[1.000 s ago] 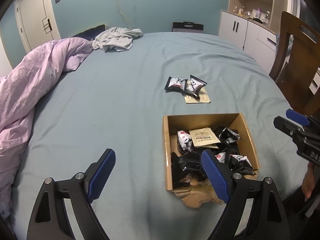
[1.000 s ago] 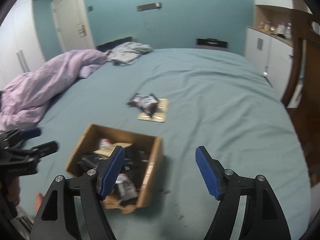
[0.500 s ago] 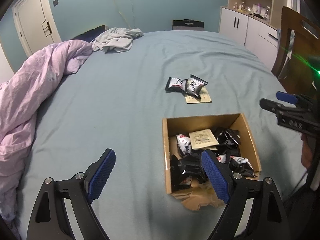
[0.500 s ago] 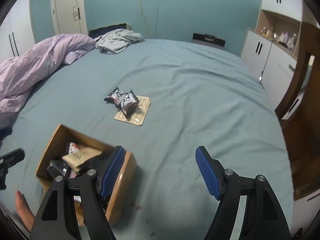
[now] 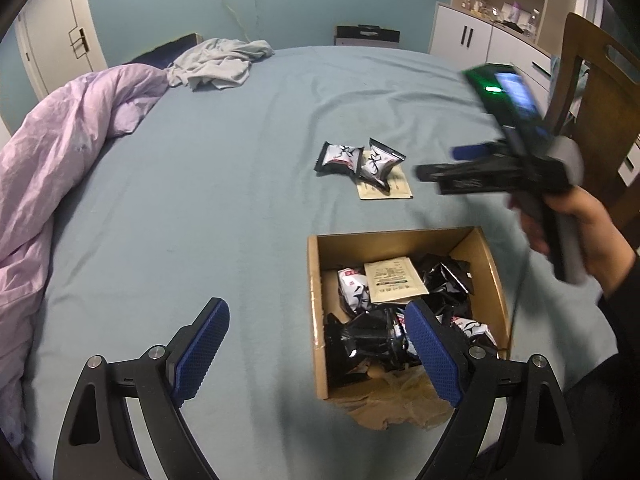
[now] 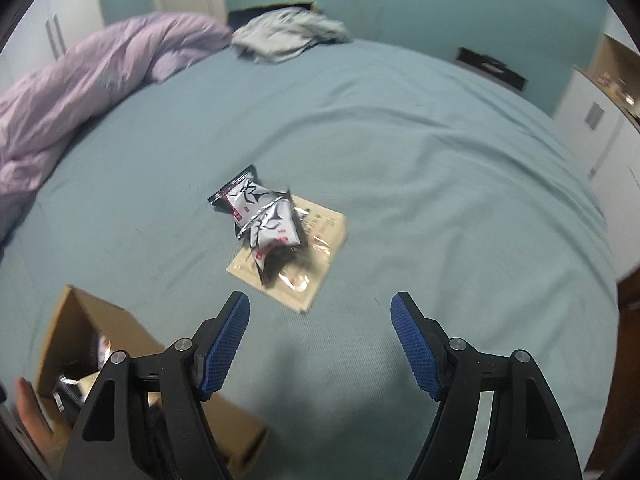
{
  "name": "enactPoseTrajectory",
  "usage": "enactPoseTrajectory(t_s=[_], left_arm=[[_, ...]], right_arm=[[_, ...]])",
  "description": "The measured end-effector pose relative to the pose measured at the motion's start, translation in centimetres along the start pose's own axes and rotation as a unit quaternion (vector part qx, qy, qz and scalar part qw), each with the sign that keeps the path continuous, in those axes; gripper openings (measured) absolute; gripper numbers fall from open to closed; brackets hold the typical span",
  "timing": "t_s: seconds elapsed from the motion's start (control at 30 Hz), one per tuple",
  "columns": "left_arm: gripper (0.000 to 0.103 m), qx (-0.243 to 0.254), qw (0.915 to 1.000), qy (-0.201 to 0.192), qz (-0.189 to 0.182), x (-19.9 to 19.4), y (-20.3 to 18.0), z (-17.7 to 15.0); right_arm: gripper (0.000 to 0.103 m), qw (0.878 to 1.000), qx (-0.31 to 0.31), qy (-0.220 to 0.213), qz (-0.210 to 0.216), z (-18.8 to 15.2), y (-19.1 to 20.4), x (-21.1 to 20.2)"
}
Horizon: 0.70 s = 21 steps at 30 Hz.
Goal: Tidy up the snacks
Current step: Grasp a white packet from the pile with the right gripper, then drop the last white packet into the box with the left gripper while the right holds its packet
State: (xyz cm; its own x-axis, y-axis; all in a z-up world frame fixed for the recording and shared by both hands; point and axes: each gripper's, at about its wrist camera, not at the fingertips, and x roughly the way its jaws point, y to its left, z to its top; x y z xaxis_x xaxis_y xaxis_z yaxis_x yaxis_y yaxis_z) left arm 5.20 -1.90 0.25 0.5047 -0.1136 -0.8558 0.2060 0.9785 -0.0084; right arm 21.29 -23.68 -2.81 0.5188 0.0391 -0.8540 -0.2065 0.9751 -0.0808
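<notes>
A cardboard box [image 5: 314,280] on the blue bed holds several black-and-white snack packets [image 5: 372,336] and a beige sachet [image 5: 394,280]. Beyond it, two black-and-white packets [image 5: 360,158] lie on a flat beige sachet [image 5: 396,190]; they also show in the right wrist view [image 6: 264,216]. My left gripper [image 5: 316,348] is open and empty over the box's near left side. My right gripper [image 6: 320,340] is open and empty, just short of the loose packets; it shows in the left wrist view [image 5: 444,164] right of them.
A purple duvet [image 5: 60,168] lies along the left of the bed, grey clothing [image 5: 220,62] at the far end. A wooden chair [image 5: 592,92] and white cabinets [image 5: 480,36] stand at the right. Crumpled brown paper [image 5: 400,404] hangs at the box's near edge.
My right gripper has swung from beside the box forward and left toward the loose packets, staying open. My left gripper has held nearly still over the box.
</notes>
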Motion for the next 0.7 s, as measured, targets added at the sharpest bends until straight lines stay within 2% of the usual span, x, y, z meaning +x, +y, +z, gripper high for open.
enactPoseTrajectory(t_s=[0.2, 0.3, 0.33, 0.37, 0.4, 0.53, 0.7], left_arm=[[0.091, 0.002, 0.9998, 0.012, -0.016, 0.7, -0.3, 0.1], [0.091, 0.005, 0.9997, 0.016, -0.015, 1.1, -0.4, 0.1], [0.091, 0.005, 0.9997, 0.017, -0.015, 1.3, -0.5, 0.2], [0.091, 0.005, 0.9997, 0.018, -0.016, 1.4, -0.5, 0.2], [0.091, 0.006, 0.9997, 0.019, -0.016, 1.6, -0.5, 0.2], [0.091, 0.000, 0.9998, 0.015, -0.010, 2.1, -0.5, 0.4], [0.091, -0.007, 0.9999, 0.007, 0.004, 2.5, -0.7, 1.3]], right_arm=[[0.073, 0.998, -0.007, 0.017, 0.054, 3.2, 0.0, 5.1], [0.071, 0.997, -0.015, 0.023, 0.066, 4.1, 0.2, 7.0], [0.048, 0.997, -0.018, 0.028, 0.065, 4.3, 0.3, 7.4], [0.035, 0.997, -0.021, 0.036, 0.060, 4.4, 0.2, 7.9], [0.035, 0.997, -0.019, 0.045, 0.056, 4.4, 0.0, 8.3], [0.033, 0.996, 0.009, 0.019, 0.087, 4.4, -1.1, 6.7], [0.033, 0.993, 0.078, -0.022, 0.084, 3.1, -3.9, 0.7]])
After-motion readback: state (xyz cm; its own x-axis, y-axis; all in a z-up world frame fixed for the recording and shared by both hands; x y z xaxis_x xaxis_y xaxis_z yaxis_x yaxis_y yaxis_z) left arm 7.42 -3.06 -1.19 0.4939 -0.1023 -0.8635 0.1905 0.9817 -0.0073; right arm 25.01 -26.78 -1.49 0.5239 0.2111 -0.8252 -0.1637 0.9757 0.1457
